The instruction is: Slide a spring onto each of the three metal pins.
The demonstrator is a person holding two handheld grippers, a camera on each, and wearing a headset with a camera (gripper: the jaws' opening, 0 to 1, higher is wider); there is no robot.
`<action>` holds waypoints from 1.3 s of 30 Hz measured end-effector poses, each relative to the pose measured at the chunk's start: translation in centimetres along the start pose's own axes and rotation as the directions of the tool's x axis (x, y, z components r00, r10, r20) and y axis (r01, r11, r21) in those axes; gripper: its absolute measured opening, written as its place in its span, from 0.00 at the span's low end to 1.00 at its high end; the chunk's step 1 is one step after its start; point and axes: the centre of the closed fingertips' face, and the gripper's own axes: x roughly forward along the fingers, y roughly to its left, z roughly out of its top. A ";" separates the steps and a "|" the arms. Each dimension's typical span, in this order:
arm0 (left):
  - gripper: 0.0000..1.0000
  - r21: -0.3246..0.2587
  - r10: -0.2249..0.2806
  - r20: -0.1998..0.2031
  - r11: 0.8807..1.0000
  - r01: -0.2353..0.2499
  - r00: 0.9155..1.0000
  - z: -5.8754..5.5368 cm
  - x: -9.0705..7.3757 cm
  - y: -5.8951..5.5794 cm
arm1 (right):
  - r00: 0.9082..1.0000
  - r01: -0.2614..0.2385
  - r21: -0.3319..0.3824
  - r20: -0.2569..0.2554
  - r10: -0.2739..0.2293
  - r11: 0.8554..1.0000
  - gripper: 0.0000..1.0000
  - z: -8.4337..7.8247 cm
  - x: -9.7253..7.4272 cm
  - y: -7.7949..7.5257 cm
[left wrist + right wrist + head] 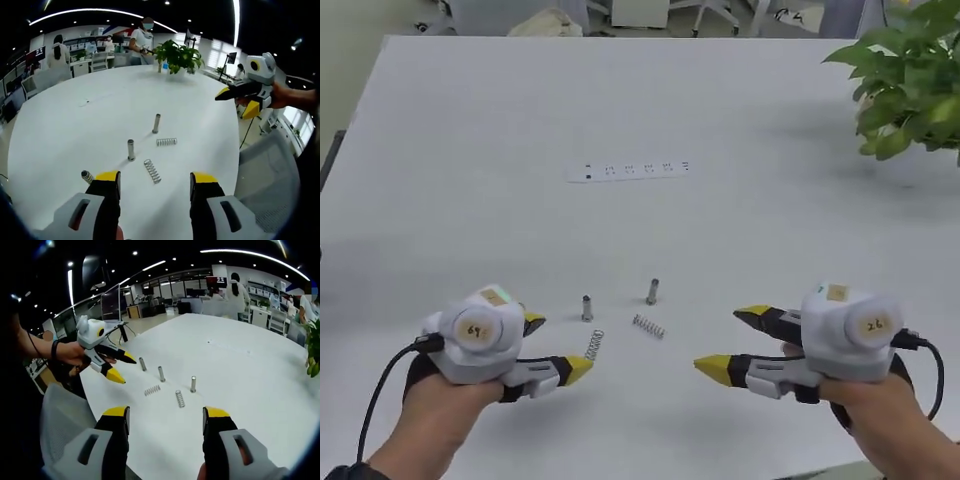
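White counter (pixel 470 150). Three short grey metal pins stand upright on it, well short of the white power strip (pixel 628 170):
- right pin (pixel 652 291)
- middle pin (pixel 587 307)
- left pin (pixel 87 176), just beside a jaw of the left tongs (pixel 556 346)

Two small coiled steel springs lie flat and loose. First spring (pixel 648 325) is near the right pin. Second spring (pixel 594 344) is just beside the left tongs' yellow tip. Left tongs released, jaws apart, holding nothing. Right tongs (pixel 732 340) likewise spread and empty, well apart from the springs.
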 end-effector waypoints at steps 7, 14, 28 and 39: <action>0.48 -0.016 -0.002 -0.034 1.000 0.002 0.999 -1.2 2.0 0.3 | 1.000 0.001 0.006 -0.008 -0.001 1.000 0.57 -0.5 -0.2 -0.1; 0.43 -0.041 0.003 -0.062 0.999 -0.005 0.998 -2.3 3.7 0.6 | 1.000 -0.001 0.008 -0.016 0.001 1.000 0.57 -0.7 -0.2 -0.1; 0.32 -0.064 0.006 -0.086 0.998 -0.011 0.996 -3.2 6.0 0.3 | 1.000 -0.006 0.015 -0.025 0.006 1.000 0.56 -0.9 0.0 -0.2; 0.07 0.014 0.080 -0.126 0.997 -0.079 0.989 -4.2 6.4 1.0 | 1.000 -0.002 0.030 -0.017 0.003 1.000 0.55 -1.0 -0.1 -0.2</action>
